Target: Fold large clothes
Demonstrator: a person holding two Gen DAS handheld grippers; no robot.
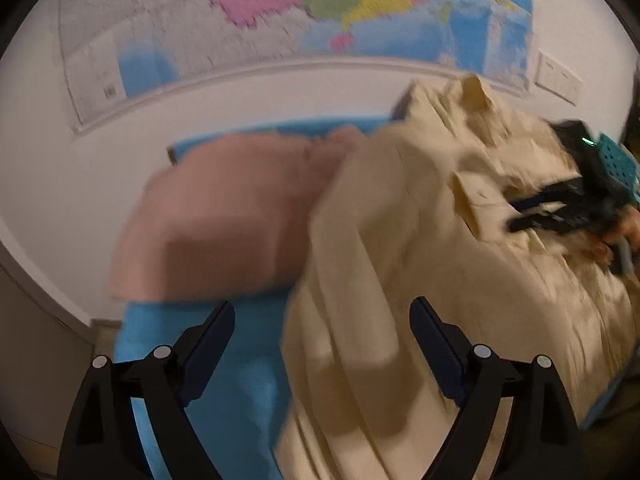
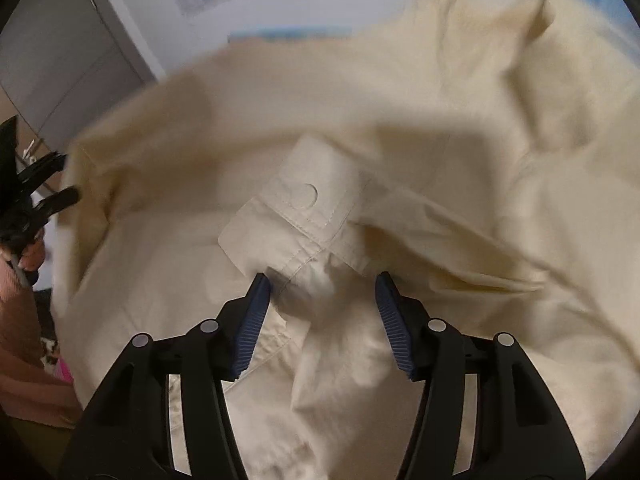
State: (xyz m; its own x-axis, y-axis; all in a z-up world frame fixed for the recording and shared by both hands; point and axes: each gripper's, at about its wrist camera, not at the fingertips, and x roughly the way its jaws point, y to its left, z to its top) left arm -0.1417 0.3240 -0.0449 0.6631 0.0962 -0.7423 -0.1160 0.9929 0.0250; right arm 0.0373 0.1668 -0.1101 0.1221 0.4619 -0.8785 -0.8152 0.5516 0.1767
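A large cream shirt [image 1: 400, 240] lies rumpled on a blue cover [image 1: 224, 400]. My left gripper [image 1: 322, 314] is open above the shirt's left edge, its pads clear of the cloth. In the right wrist view the shirt [image 2: 440, 120] fills the frame, with a buttoned cuff [image 2: 308, 200] lying on top. My right gripper [image 2: 322, 284] is open just below that cuff, a soft bunch of cloth between its fingers and neither pad pressing on it. The right gripper [image 1: 560, 212] also shows at the right of the left wrist view, over the shirt. The left gripper [image 2: 40, 196] shows at the left edge of the right wrist view.
A folded pink garment [image 1: 224, 216] lies on the blue cover left of the shirt, by the white wall. A coloured map [image 1: 304, 12] hangs above, a wall socket [image 1: 558, 76] to its right. A grey cabinet [image 2: 60, 60] stands at the left.
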